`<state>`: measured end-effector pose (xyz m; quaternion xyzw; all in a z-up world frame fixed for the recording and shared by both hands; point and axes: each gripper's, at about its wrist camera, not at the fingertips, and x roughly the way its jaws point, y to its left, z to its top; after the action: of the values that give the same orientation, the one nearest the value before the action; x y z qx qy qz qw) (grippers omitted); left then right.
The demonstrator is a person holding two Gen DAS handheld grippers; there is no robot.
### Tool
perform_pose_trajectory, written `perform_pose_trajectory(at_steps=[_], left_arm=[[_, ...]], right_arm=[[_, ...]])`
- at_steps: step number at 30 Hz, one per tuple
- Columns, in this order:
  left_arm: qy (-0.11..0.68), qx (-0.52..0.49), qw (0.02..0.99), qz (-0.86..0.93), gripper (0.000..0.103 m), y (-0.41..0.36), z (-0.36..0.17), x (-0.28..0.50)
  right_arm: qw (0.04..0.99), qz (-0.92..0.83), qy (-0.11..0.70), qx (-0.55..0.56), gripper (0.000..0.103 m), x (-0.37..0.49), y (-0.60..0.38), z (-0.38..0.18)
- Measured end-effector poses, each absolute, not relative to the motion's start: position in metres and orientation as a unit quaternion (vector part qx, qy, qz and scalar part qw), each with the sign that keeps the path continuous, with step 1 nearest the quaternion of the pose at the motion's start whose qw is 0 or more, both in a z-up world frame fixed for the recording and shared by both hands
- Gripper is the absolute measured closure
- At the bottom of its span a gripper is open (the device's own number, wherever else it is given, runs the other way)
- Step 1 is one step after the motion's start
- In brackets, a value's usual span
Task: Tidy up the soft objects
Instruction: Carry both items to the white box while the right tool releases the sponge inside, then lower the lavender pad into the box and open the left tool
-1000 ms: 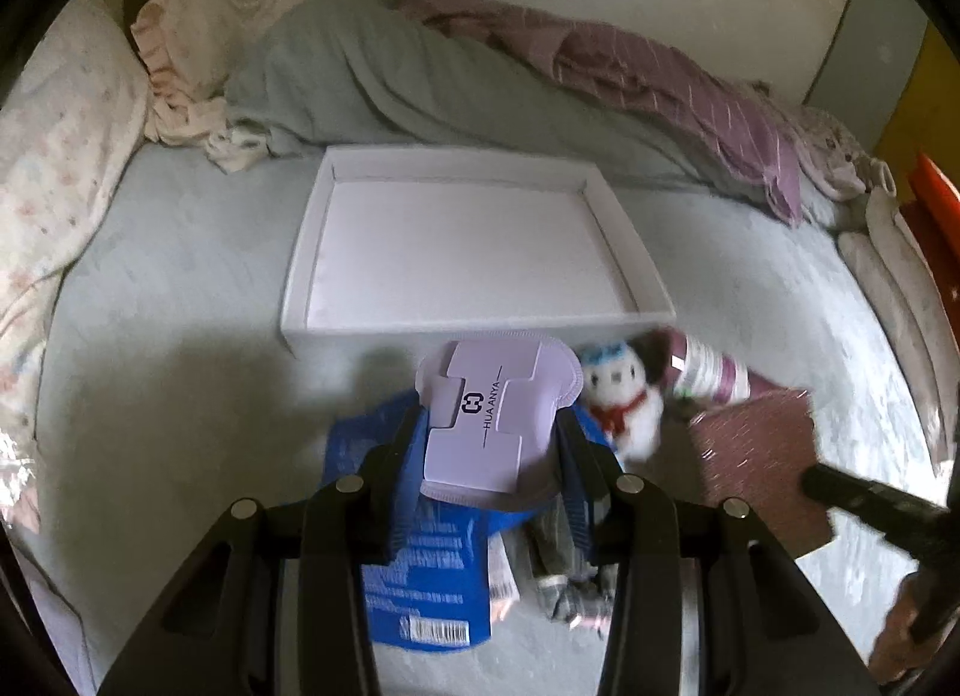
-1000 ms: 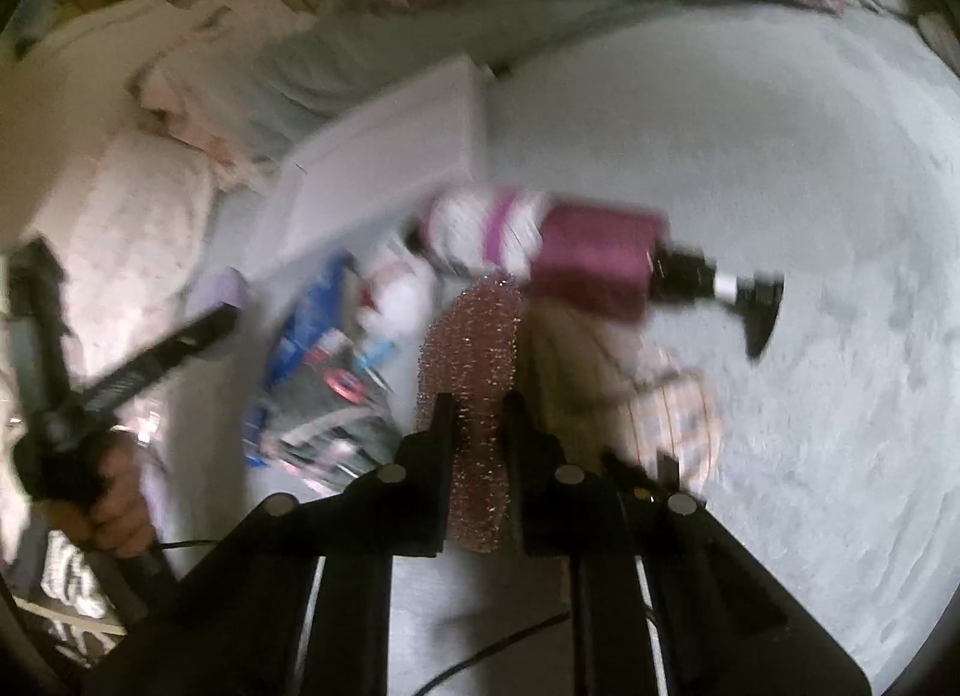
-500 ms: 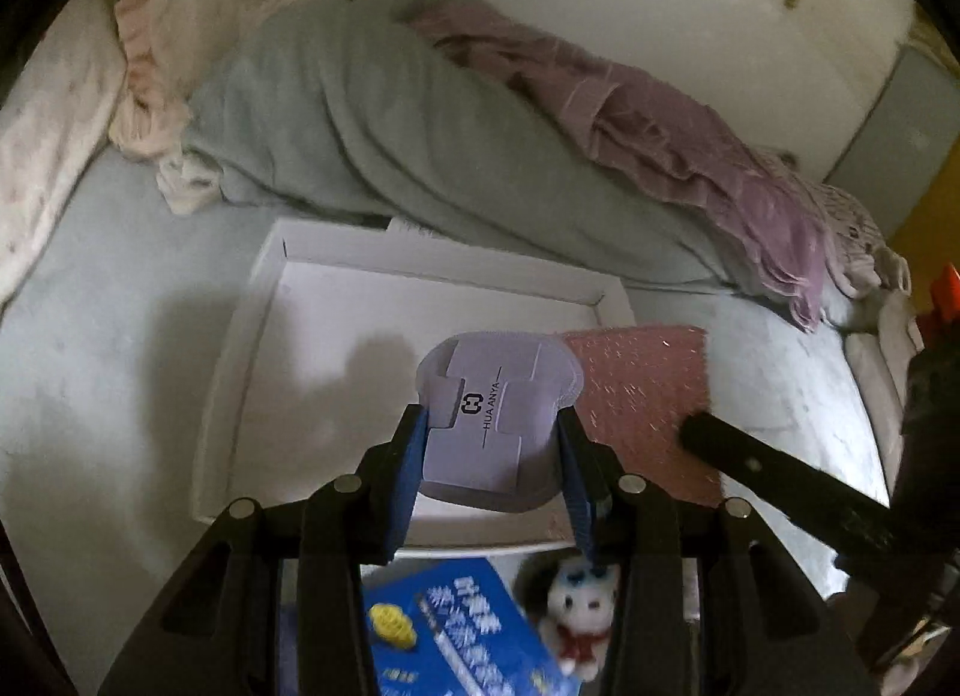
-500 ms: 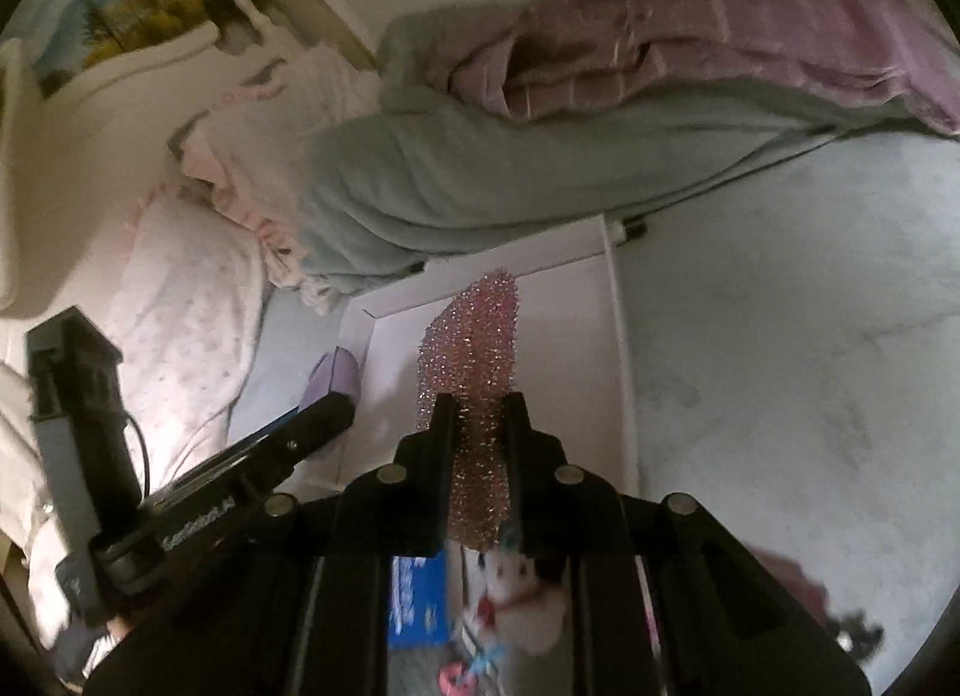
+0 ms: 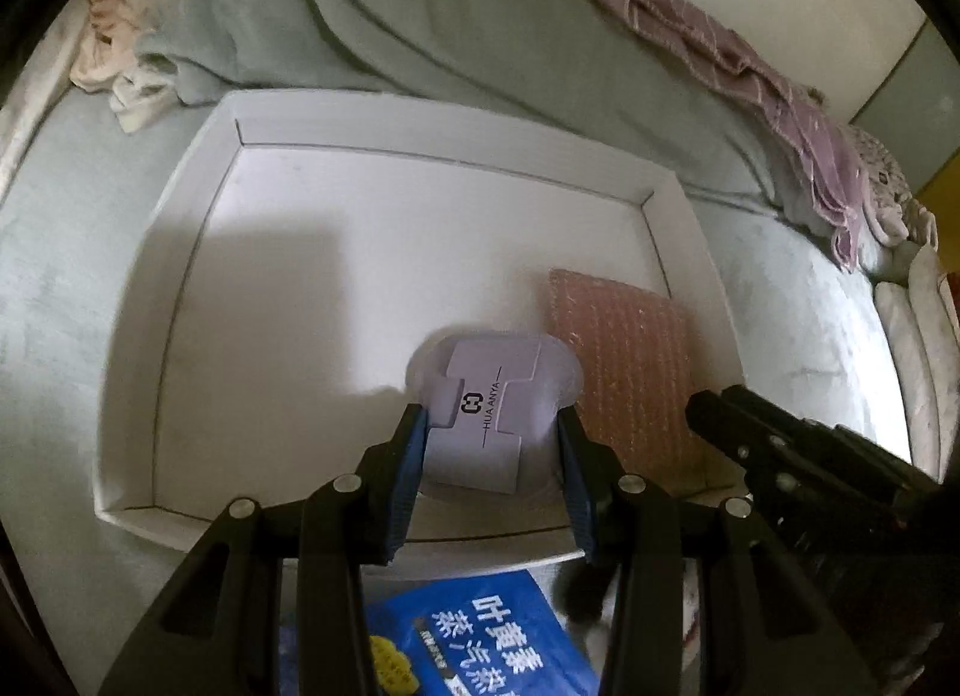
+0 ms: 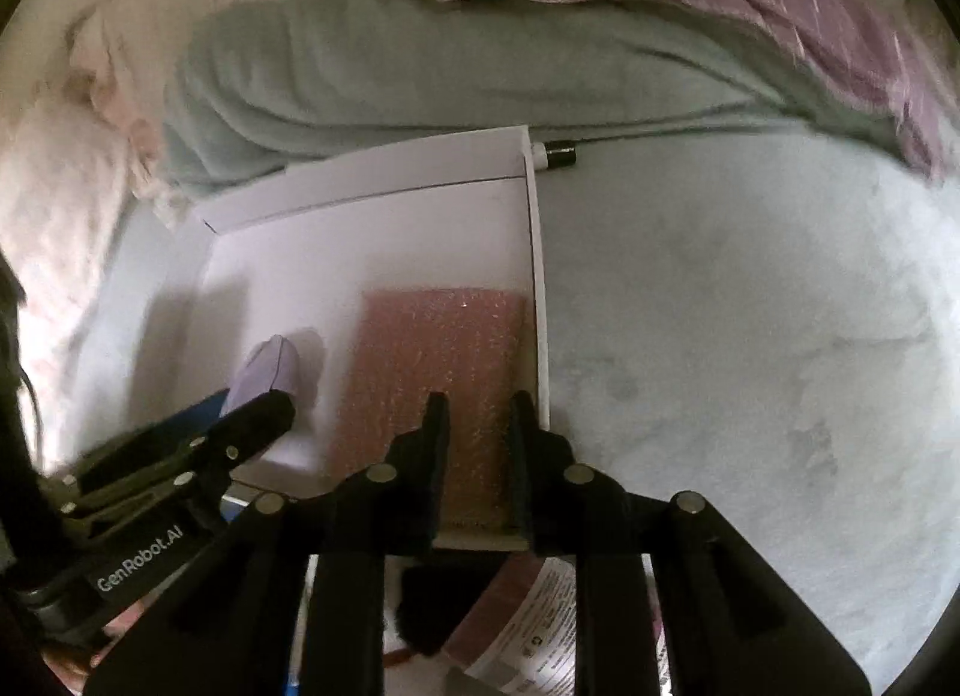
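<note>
A white shallow tray point(image 5: 678, 204) lies on the grey-blue bed. My left gripper point(image 5: 492, 426) is shut on a lilac pad pack point(image 5: 489, 402) marked HUA ANYA, held low over the tray's front part. A pink glittery sponge cloth point(image 5: 624, 360) lies flat in the tray's right side. In the right wrist view my right gripper point(image 6: 477, 405) is open above the near end of the cloth point(image 6: 432, 348), not gripping it. The lilac pack point(image 6: 267, 372) and left gripper point(image 6: 228, 444) show at the left there; the tray wall point(image 6: 537, 276) runs beside the cloth.
A blue printed packet point(image 5: 480, 636) lies in front of the tray. A grey-green blanket point(image 5: 420, 18) and a purple checked cloth point(image 5: 750, 60) are heaped behind it. A pink bottle point(image 6: 528, 624) lies below my right gripper. A small black-and-white cylinder point(image 6: 555, 153) sits at the tray's far corner.
Both grippers moved forward over the tray. The right gripper opened and let the pink cloth go; it now lies flat in the tray. The left gripper lowered the lilac pack.
</note>
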<state>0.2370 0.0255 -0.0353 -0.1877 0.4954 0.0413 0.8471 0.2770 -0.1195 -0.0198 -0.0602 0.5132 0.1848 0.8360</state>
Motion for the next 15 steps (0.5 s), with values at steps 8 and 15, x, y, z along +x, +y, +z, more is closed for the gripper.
perform_pose_trajectory(at_steps=[8, 15], left_arm=[[0.498, -0.175, 0.849, 0.036, 0.050, 0.018, -0.036, 0.239], [0.498, -0.186, 0.847, 0.028, 0.047, 0.021, -0.035, 0.237]], right_arm=[[0.836, 0.205, 0.508, -0.028, 0.053, 0.271, -0.130, -0.003], [0.844, 0.202, 0.497, 0.021, 0.046, 0.279, -0.149, 0.008]])
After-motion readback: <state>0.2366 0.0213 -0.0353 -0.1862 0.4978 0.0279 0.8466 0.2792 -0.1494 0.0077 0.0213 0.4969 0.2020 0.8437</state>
